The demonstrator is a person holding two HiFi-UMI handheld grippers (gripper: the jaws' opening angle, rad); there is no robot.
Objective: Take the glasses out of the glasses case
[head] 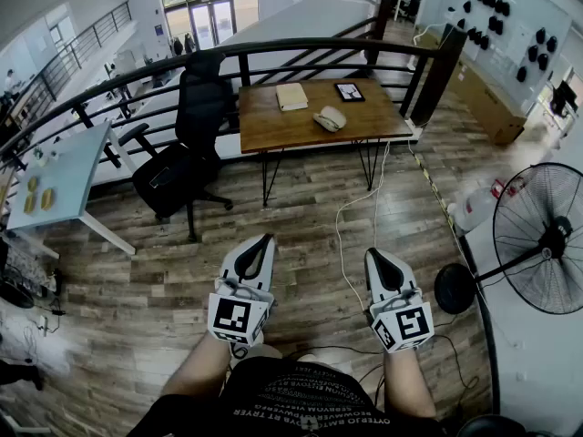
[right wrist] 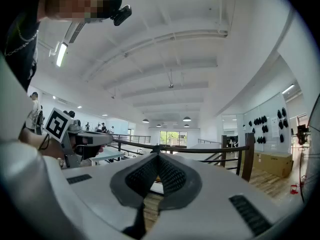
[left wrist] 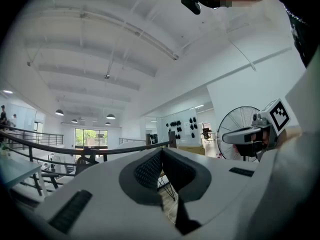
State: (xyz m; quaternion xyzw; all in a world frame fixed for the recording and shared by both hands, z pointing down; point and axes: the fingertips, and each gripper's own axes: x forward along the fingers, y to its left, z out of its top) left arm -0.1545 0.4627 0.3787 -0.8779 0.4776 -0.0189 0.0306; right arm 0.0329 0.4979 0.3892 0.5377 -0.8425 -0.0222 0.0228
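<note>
A pale glasses case [head: 330,118] lies on the wooden table [head: 273,126] far ahead of me, beside a tan notebook [head: 291,96] and a dark tablet [head: 350,91]. No glasses show from here. Both grippers are held level near my body, well short of the table. My left gripper [head: 262,240] is shut with nothing in it; in the left gripper view its jaws [left wrist: 161,153] meet at the tips. My right gripper [head: 373,254] is likewise shut and empty, its jaws [right wrist: 158,157] touching in the right gripper view. Each gripper view also shows the other gripper off to the side.
A black office chair [head: 187,144] stands left of the wooden table. A large standing fan [head: 545,237] is at the right, with a white cable [head: 351,212] trailing over the plank floor. A light blue table [head: 64,176] sits far left. A dark railing [head: 273,48] runs behind the table.
</note>
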